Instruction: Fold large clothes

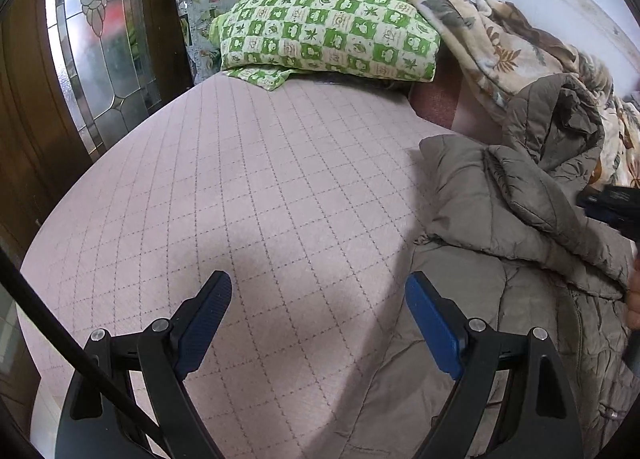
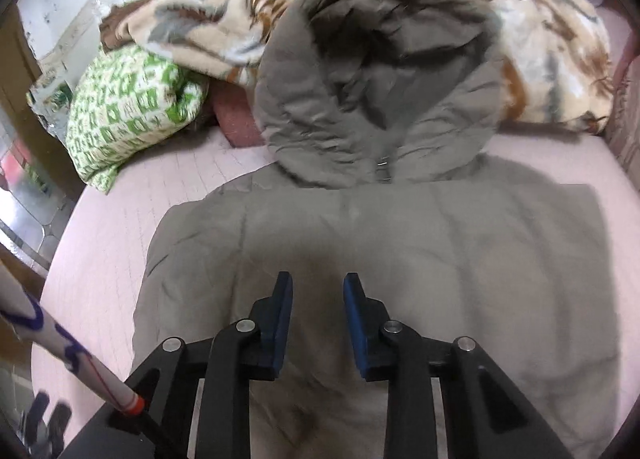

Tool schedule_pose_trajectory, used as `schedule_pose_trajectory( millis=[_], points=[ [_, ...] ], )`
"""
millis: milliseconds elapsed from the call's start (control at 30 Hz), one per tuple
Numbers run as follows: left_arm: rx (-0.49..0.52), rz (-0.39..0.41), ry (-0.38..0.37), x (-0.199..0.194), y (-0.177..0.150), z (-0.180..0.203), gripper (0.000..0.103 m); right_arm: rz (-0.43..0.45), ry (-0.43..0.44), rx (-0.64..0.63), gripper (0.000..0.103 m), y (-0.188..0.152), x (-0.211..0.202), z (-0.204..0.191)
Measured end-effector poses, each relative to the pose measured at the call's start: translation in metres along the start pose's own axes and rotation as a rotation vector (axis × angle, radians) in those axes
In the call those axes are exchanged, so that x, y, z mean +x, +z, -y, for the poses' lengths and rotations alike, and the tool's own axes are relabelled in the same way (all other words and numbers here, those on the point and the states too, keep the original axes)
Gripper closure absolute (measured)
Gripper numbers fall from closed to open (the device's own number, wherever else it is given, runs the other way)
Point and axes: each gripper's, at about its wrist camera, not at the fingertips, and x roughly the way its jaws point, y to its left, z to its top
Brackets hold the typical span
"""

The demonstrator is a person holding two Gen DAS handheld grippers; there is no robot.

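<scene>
On the bed (image 2: pixel 100 243), coat (image 2: pixel 400 251) lies lengthwise, hood away; both jaws apart.

Left gripper (image 1: pixel 318 299) was spread wide, holding nothing; right gripper (image 2: pixel 318 293) had its jaws slightly parted, also holding nothing.

- Soft, even daylight comes in; the leaded glass door (image 1: pixel 100 39) glows brightly.
- A dull shadow falls on the pink quilted bed cover (image 1: pixel 240 199).
- The right wrist view is motion-blurred, smearing the grey hooded coat (image 2: pixel 380 219).
- Fisheye bending and dark vignetting mark the corners.
</scene>
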Motion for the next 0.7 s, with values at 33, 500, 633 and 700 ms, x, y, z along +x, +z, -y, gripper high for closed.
schedule_pose_trajectory(
  millis=[33,500,633,700],
  points=[
    [0.002,-0.001,0.000,0.000,0.000,0.000,0.015,-0.029,0.007,0.002,0.074,0.000,0.013,-0.008],
    [0.029,-0.026,0.001,0.009,0.000,0.005,0.015,-0.101,0.147,-0.099,0.072,-0.027,0.015,-0.062],
    [0.040,-0.029,0.007,0.010,-0.003,0.010,0.015,-0.053,0.066,-0.087,0.059,-0.030,-0.018,-0.021],
    [0.039,-0.046,-0.013,0.012,-0.005,0.013,0.015,-0.059,0.003,-0.071,0.059,-0.034,-0.024,0.005]
  ],
)
